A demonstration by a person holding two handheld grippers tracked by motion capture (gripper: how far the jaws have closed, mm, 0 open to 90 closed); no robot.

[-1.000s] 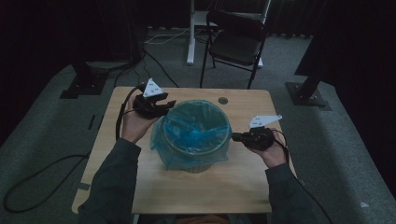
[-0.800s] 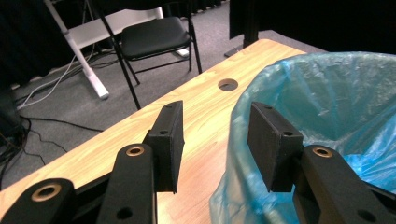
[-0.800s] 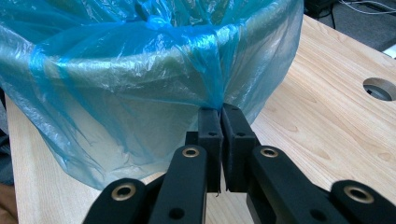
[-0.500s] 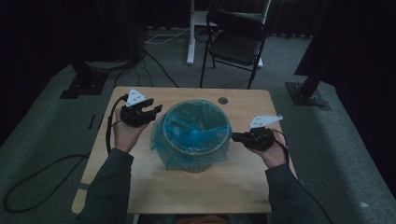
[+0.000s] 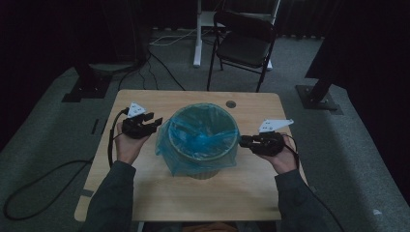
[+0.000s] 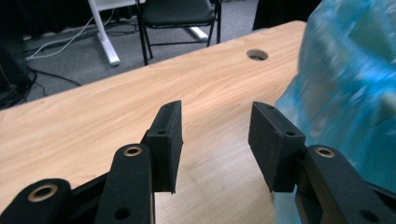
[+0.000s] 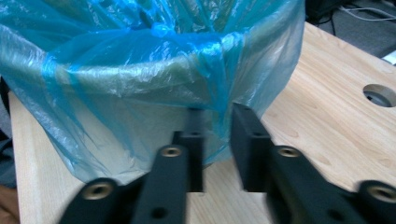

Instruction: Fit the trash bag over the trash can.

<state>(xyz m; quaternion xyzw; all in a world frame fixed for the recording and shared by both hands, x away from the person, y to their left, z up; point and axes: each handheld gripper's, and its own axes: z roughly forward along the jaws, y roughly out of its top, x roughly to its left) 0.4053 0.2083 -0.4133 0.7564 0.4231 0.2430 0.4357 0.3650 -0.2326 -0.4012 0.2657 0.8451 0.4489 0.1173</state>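
Observation:
A round bin (image 5: 202, 170) lined with a blue plastic bag (image 5: 198, 135) stands in the middle of the wooden table (image 5: 193, 203). My left gripper (image 5: 155, 121) hovers just left of the bag (image 6: 345, 93). It is open (image 6: 215, 135), with bare tabletop between its jaws. My right gripper (image 5: 241, 141) points at the bin's right side. Its jaws (image 7: 218, 116) have just been opening and stand a little apart. A hanging fold of the bag (image 7: 140, 70) sits at the gap by their tips, not pressed.
A round cable hole (image 5: 230, 104) lies in the table behind the bin. Beyond the table stand a black folding chair (image 5: 244, 46) and a white desk leg (image 5: 197, 34). Dark stand bases (image 5: 319, 99) and cables rest on the grey floor.
My left gripper has dropped from the bin's back-left rim to a lower spot nearer the person, left of the bag. The right hand has stayed by the bin's right side.

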